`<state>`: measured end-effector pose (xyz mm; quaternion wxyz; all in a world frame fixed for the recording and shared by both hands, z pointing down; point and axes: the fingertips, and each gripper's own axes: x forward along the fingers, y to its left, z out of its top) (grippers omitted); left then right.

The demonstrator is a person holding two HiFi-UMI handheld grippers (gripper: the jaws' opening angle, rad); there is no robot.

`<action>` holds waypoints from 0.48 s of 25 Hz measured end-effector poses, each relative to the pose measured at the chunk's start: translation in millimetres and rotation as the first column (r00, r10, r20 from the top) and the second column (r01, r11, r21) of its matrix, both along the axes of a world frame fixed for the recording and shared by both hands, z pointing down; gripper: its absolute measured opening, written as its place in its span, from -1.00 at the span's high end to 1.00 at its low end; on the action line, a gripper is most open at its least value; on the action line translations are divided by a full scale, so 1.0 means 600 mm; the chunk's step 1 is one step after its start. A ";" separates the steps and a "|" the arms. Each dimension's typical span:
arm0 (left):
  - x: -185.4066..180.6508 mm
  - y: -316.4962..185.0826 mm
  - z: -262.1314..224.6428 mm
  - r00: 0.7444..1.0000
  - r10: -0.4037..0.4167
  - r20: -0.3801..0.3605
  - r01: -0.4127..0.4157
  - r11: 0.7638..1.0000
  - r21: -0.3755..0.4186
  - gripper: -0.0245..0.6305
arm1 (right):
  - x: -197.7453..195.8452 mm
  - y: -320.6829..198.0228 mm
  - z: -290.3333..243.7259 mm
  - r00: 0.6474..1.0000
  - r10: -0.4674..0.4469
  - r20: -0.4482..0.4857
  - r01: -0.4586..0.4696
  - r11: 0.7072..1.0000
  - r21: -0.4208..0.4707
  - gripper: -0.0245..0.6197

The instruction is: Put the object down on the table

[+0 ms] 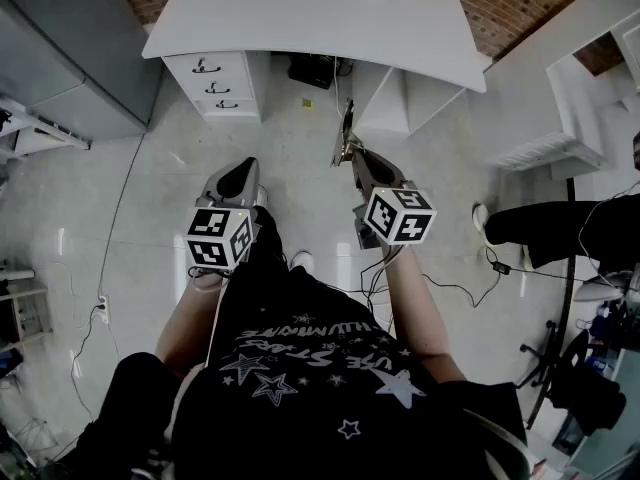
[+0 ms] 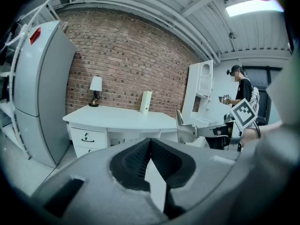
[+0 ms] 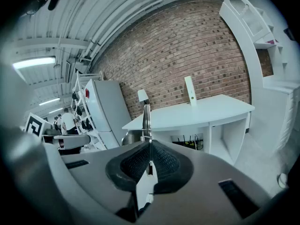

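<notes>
**A:** How far along is the job?

**B:** Not begun, by my reading. The right gripper (image 1: 358, 163) has its jaws clamped on a thin metal object (image 1: 348, 133). The object sticks out past the tips toward 12 o'clock in the head view.

**A:** Does the right gripper view agree?

**B:** Yes. There the 2 pads meet on the shaft, and the object rises upright at 12 o'clock above them. I cannot tell what sort of tool it is.

**A:** Where is the worktop?

**B:** The white worktop (image 1: 300, 18) lies at 12 o'clock in the head view, well apart from both grippers. The object hangs over the tiled floor (image 1: 290, 168), not over the worktop.

**A:** And the other one?

**B:** The left gripper (image 1: 240, 176) sits at 9 o'clock from the right one. Its own view shows the jaws pressed together with nothing between them.

**A:** So what is left to do?

**B:** All of it, I judge, in 3 steps:
1. Carry the object over the worktop.
2. Lower it until it rests there.
3. Part the jaws and let go.

A lamp (image 2: 95, 90) and a pale upright box (image 2: 146, 101) stand along the far edge by the brick wall. That makes the near edge look like the easier spot.
</notes>
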<state>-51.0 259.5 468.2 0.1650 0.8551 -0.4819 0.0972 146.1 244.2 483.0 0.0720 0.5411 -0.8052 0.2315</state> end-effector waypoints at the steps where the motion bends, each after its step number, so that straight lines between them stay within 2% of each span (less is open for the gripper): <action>1: 0.001 0.001 0.000 1.000 0.001 0.002 -0.001 1.000 0.000 0.86 | 0.001 0.002 0.000 1.000 0.001 0.000 -0.001 1.000 0.000 0.88; 12: -0.007 -0.010 -0.016 1.000 -0.005 0.005 0.004 1.000 0.029 0.86 | 0.000 -0.003 -0.003 1.000 0.004 0.005 -0.004 1.000 -0.002 0.88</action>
